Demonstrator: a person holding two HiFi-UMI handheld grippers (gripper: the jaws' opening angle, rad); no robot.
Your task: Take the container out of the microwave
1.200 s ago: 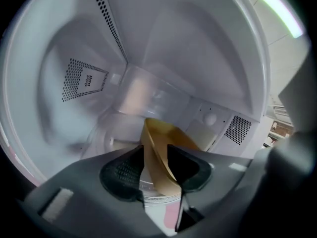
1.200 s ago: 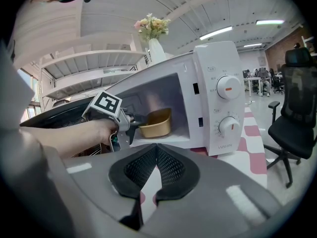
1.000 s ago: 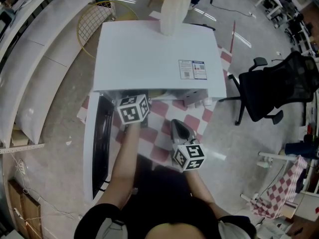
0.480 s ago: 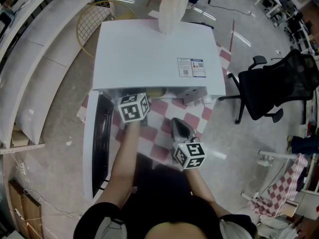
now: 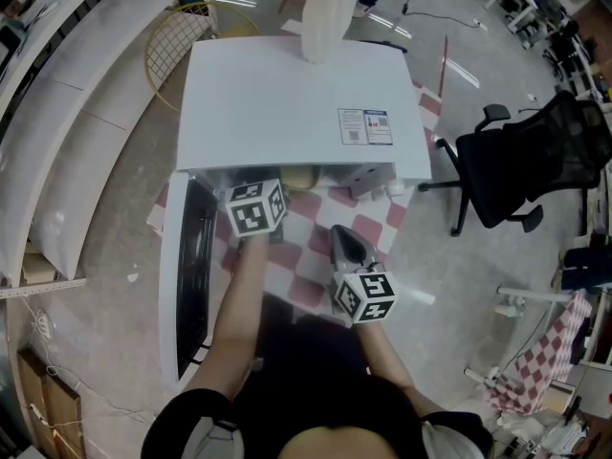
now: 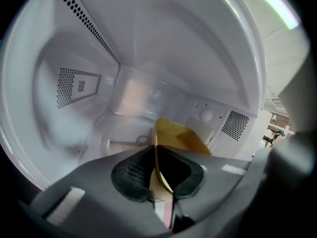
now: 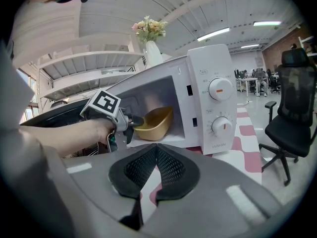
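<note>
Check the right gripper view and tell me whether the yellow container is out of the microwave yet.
No, the yellow container sits inside the microwave cavity, with the left claw clamped on its rim.

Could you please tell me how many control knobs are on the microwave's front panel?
2. The upper knob sits midway up the microwave control panel, and the lower knob is directly below it. No others show; none seem hidden.
</note>
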